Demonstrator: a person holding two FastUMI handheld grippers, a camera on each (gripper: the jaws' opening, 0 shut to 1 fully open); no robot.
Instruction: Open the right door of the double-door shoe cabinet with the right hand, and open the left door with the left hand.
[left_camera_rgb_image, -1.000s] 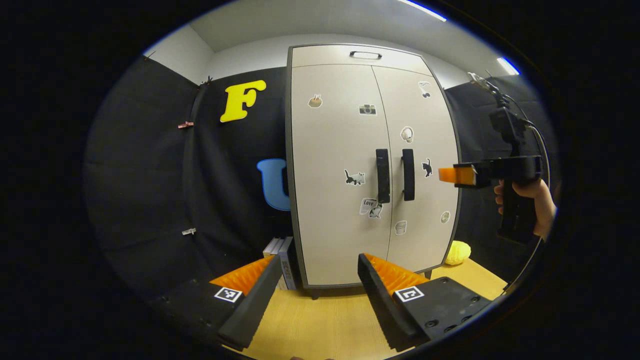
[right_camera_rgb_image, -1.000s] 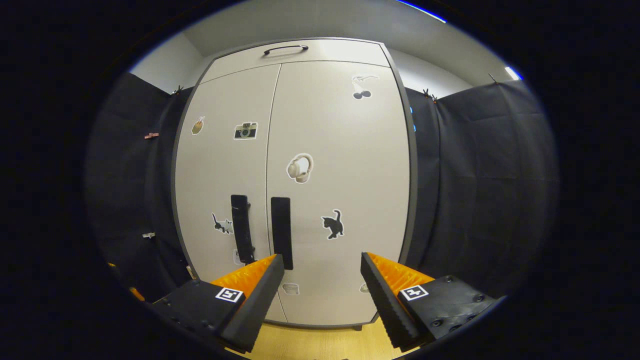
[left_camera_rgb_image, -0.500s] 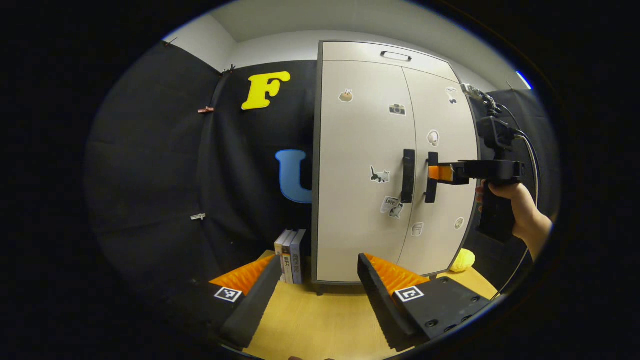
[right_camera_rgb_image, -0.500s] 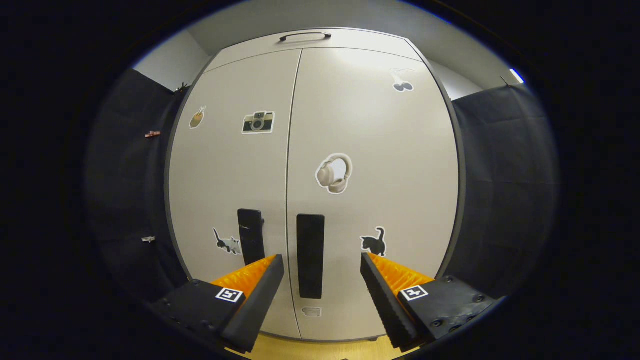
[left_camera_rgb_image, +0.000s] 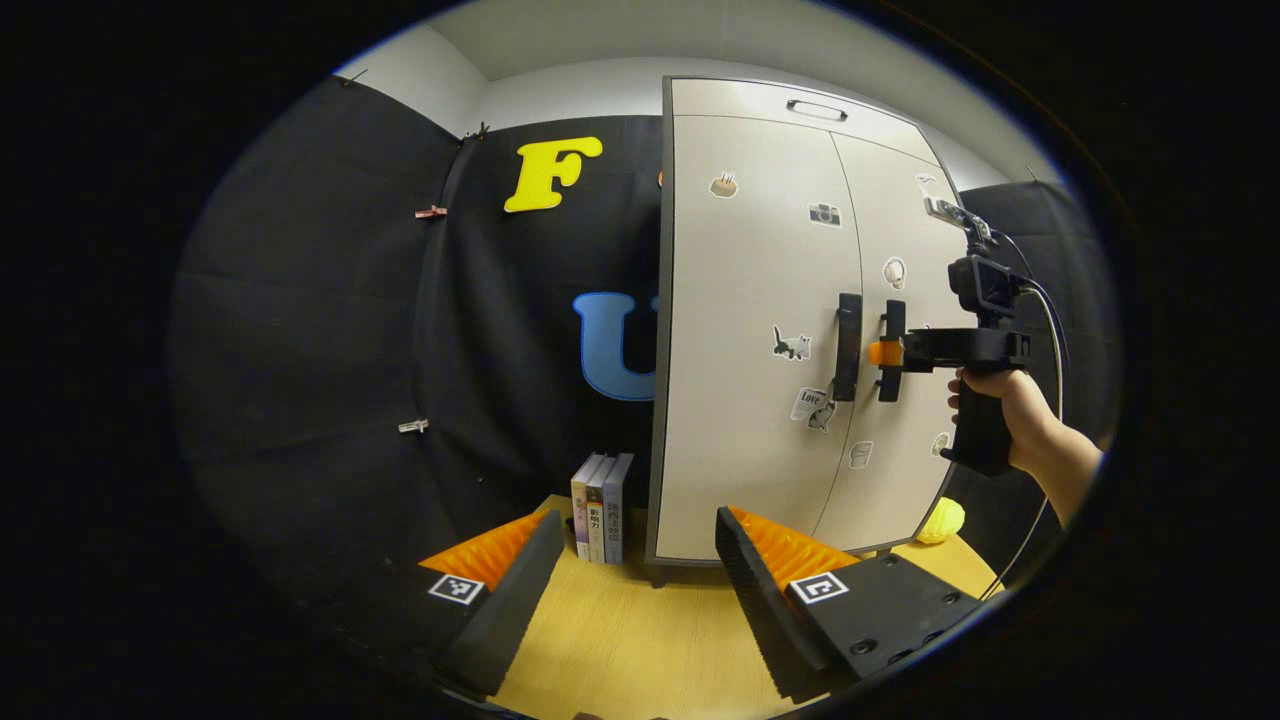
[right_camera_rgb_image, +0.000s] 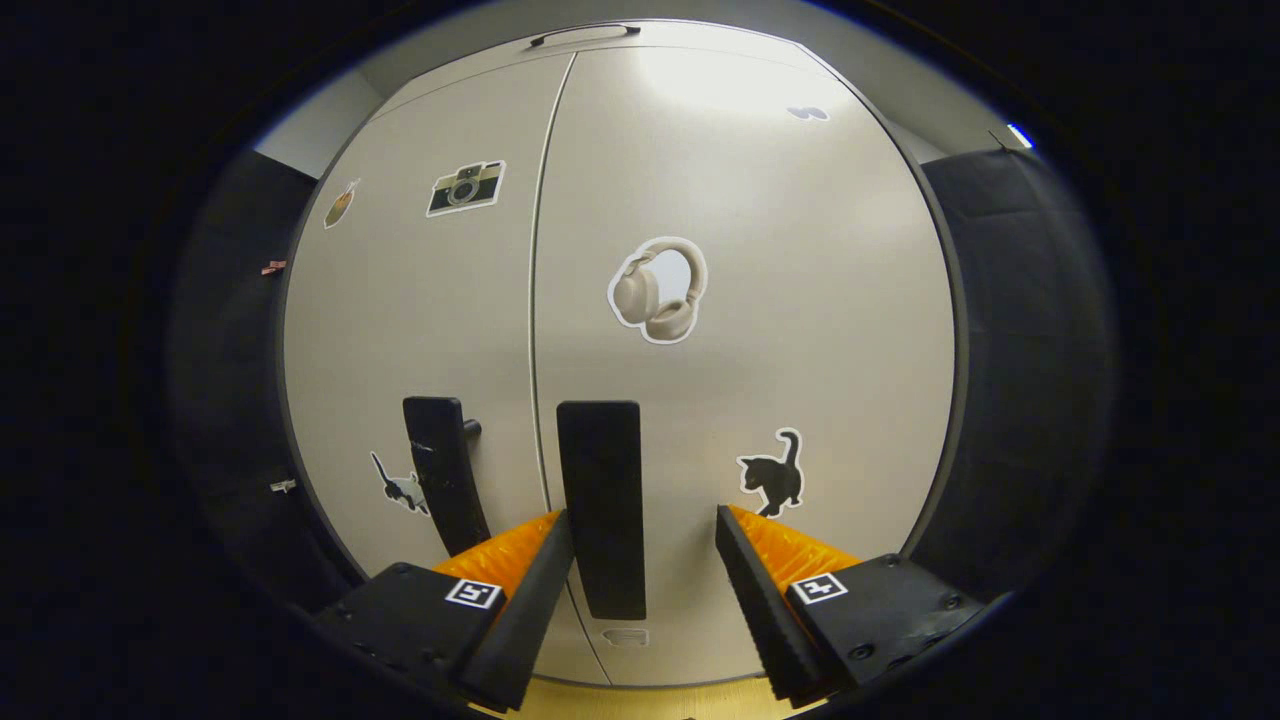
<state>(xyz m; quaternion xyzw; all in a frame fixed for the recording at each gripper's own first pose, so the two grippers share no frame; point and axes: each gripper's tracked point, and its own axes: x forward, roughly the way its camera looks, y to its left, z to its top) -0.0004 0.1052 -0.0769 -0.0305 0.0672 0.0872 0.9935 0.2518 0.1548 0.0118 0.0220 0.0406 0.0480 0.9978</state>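
Straddling the right door handle (right_camera_rgb_image: 601, 505), my right gripper (right_camera_rgb_image: 643, 560) stands wide, fingers either side without pressing, ready to close and pull. Both doors of the shoe cabinet (left_camera_rgb_image: 760, 300) look closed. My left gripper (left_camera_rgb_image: 638, 565) hangs back, also wide, well apart from the left door handle (left_camera_rgb_image: 848, 346), awaiting its turn.

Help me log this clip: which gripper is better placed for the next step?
Right. The right gripper is open with the right door handle between its fingers, while the left gripper is farther back from the cabinet.
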